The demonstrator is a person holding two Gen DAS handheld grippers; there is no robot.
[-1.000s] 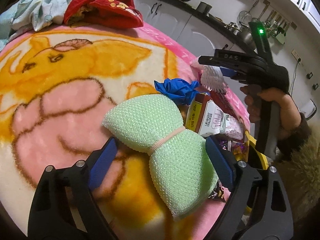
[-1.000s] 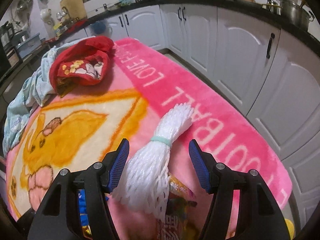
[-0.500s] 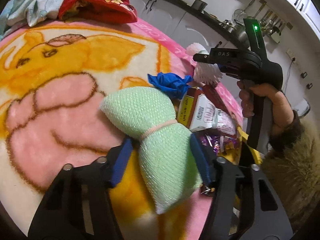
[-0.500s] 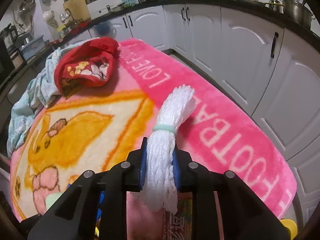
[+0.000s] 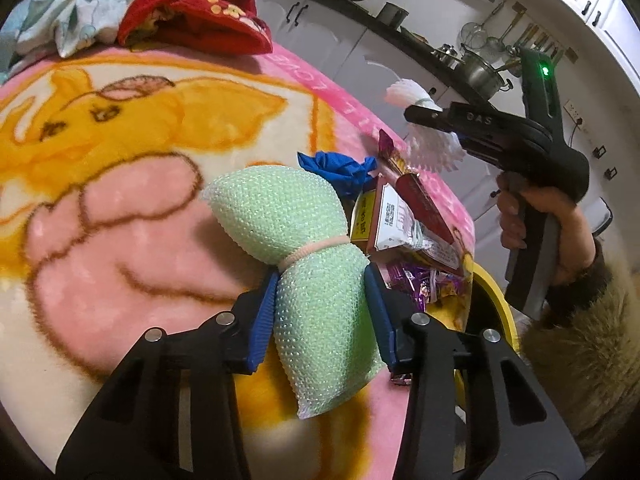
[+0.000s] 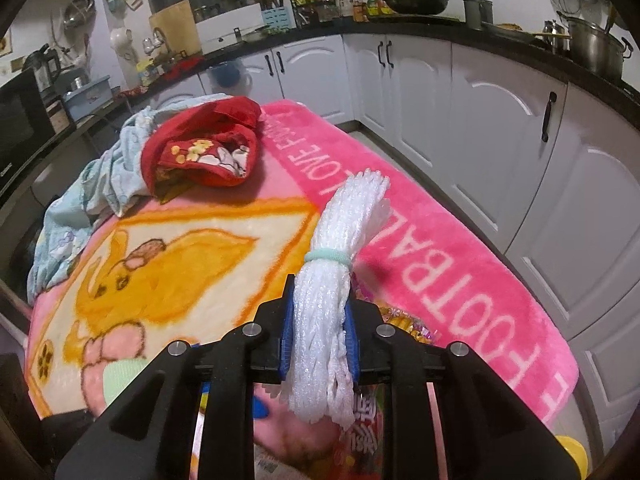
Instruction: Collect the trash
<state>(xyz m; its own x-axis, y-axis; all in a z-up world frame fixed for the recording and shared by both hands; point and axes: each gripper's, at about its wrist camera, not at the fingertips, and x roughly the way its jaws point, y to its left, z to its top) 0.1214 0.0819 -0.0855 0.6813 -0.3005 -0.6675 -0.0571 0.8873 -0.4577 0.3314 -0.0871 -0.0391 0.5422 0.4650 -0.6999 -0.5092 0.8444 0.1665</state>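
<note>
My left gripper (image 5: pixel 322 316) is shut on a pale green foam-net bundle (image 5: pixel 296 248) tied with a pink band, held just above the pink blanket (image 5: pixel 120 208). My right gripper (image 6: pixel 318 334) is shut on a white foam-net bundle (image 6: pixel 332 280) tied with a green band, lifted over the blanket's right side; it shows in the left wrist view (image 5: pixel 430 140) too. Under it lie a blue crumpled wrapper (image 5: pixel 340 170), a snack box (image 5: pixel 380 216) and purple candy wrappers (image 5: pixel 416 280).
A yellow bin rim (image 5: pixel 494 300) sits past the blanket's right edge. Red clothing (image 6: pixel 204 148) and a light blue cloth (image 6: pixel 76 216) lie at the blanket's far end. White kitchen cabinets (image 6: pixel 500 128) run along the right.
Both grippers closed from open: the left on the green bundle, the right on the white one. Both bundles have been raised off the blanket.
</note>
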